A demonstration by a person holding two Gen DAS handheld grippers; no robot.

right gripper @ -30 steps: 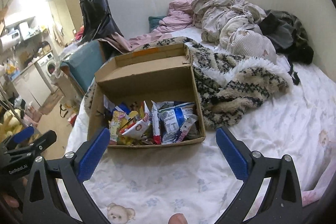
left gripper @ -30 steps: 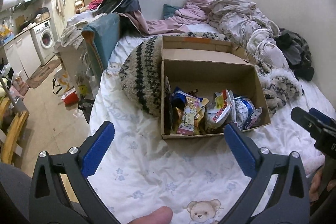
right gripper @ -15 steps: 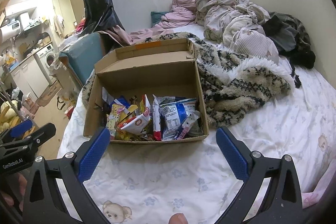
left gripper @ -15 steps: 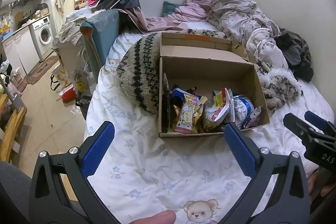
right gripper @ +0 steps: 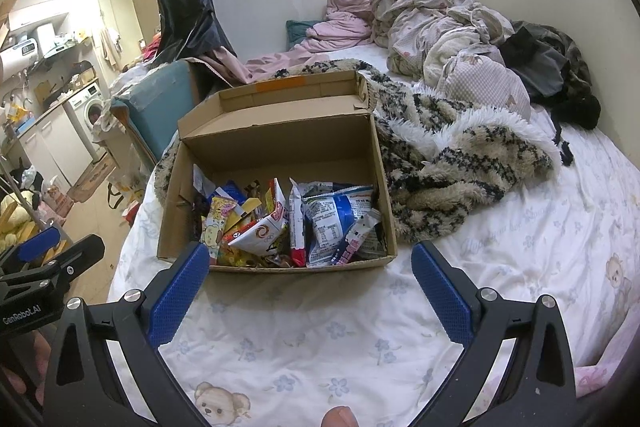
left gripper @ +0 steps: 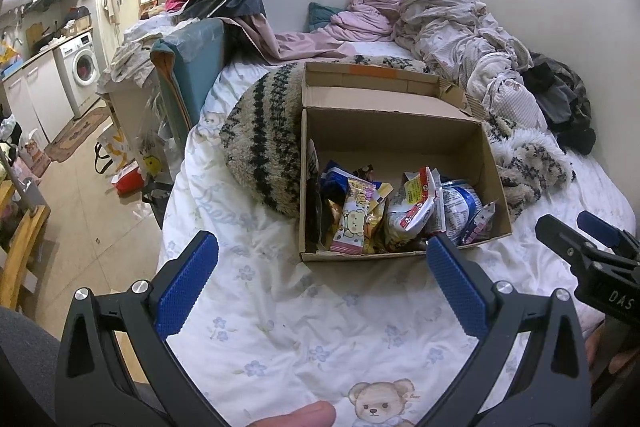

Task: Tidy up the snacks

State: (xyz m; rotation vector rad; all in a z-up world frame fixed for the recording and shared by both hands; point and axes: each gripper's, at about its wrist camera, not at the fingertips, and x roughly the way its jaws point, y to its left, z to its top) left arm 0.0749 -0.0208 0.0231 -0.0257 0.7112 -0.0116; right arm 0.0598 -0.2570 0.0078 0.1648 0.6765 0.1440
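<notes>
I hold my left gripper (left gripper: pixel 320 279) and right gripper (right gripper: pixel 310 281) level, just short of the cardboard box (right gripper: pixel 276 147), both spread wide, gripping nothing.

My left gripper (left gripper: pixel 322 269): jaws spread wide, nothing between blue pads (left gripper: pixel 187 283), pointing toward 12 o'clock. My right gripper (right gripper: pixel 310 277): jaws equally wide, empty, also aimed at 12. Each shows in other's view, left at 9 o'clock edge, right at 3. Fingertip (left gripper: pixel 298 414) of mine at 6 o'clock under left tool, probably thumb.
</notes>
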